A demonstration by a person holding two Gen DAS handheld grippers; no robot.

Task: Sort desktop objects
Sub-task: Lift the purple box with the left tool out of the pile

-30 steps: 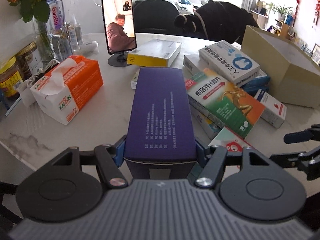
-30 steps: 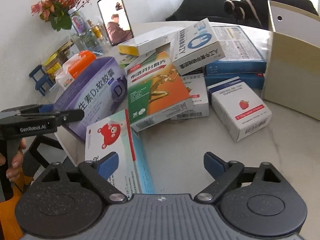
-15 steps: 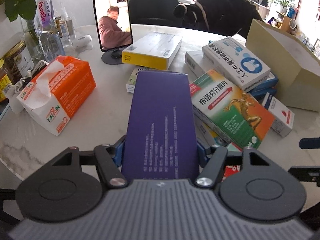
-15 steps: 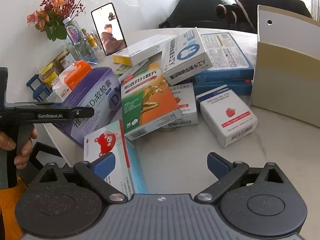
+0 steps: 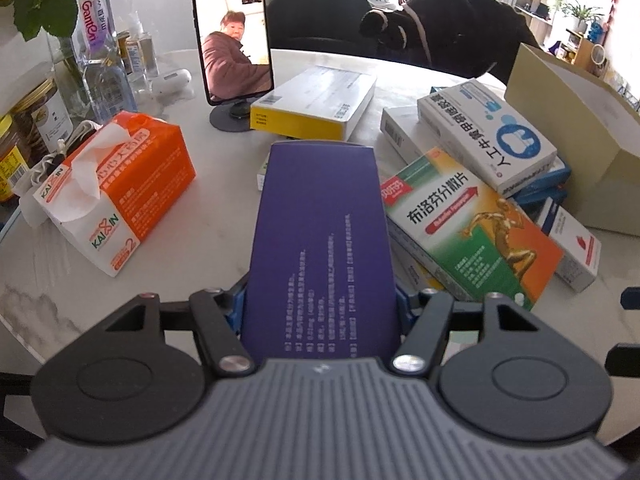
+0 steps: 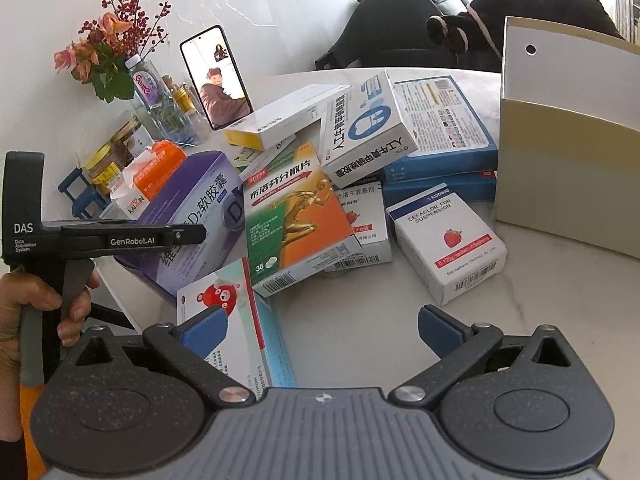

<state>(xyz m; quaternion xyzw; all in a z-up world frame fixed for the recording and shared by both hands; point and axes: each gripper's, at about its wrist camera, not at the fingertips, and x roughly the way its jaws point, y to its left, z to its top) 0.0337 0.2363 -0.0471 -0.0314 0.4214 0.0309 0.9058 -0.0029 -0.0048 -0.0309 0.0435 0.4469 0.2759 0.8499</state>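
Clearly the sorting had barely begun. The left tool [image 5: 320,308] clamped the near end of a purple box [image 5: 320,240], carried just above the desk [image 5: 216,216] beside the orange tissue pack [image 5: 132,184]. The right tool [image 6: 320,328] had just been spreading its jaws and stood wide with nothing gripped, over bare desk beside the bear-printed box [image 6: 224,312]. Most packs were unsorted in a loose heap: the green-and-orange box [image 6: 298,220], the blue-and-white box [image 6: 368,132] leaning on others, the strawberry box [image 6: 448,240]. The beige carton [image 6: 568,152] at the far right probably served as the bin, though its inside was hidden.
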